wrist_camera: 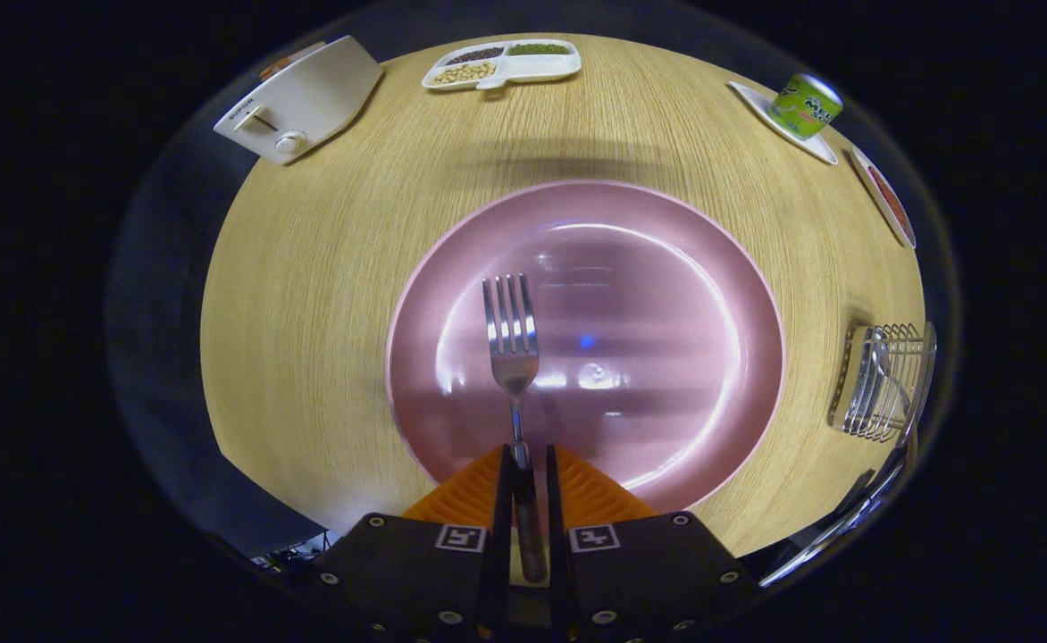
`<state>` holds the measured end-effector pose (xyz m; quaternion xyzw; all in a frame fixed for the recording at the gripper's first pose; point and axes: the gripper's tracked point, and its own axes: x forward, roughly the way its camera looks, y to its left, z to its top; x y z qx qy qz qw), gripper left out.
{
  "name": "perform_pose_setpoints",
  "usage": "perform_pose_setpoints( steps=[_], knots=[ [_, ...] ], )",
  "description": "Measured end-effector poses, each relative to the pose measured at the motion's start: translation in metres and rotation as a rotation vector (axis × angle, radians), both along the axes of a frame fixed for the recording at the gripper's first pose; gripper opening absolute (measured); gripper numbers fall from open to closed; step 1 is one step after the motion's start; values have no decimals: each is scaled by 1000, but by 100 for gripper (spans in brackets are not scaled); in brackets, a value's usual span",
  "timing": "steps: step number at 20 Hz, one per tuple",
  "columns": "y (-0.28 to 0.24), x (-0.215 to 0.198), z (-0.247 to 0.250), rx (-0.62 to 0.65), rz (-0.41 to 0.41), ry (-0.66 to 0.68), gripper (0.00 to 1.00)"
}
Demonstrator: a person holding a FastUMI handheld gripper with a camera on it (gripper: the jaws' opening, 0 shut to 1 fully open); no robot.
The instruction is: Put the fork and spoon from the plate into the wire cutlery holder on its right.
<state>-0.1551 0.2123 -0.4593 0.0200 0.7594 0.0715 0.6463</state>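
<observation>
Here, in the gripper view, the hand-held gripper (523,473) is closed on the handle of the fork (512,344), both fingers pressing it at lower centre of the frame. The fork's tines point away from the fingers, over the pink plate (666,268) on the wooden counter (309,295). The wire cutlery holder (881,384) stands at the right of the frame, apart from the plate, with a spoon (881,357) already inside it. A toaster (305,98) sits upper left, a divided snack tray (501,64) top centre, a green can (805,105) upper right.
</observation>
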Motion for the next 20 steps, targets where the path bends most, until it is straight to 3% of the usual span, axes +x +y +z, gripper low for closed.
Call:
perform_pose_setpoints(
  steps=[4, 8, 14, 20],
  knots=[
    [0, 6, 4, 37, 2, -33, 7],
    [-8, 19, 21, 87, 7, -105, 3],
    [-72, 36, 72, 56, -48, -198, 3],
    [-173, 44, 113, -57, -121, -269, 4]
  ],
)
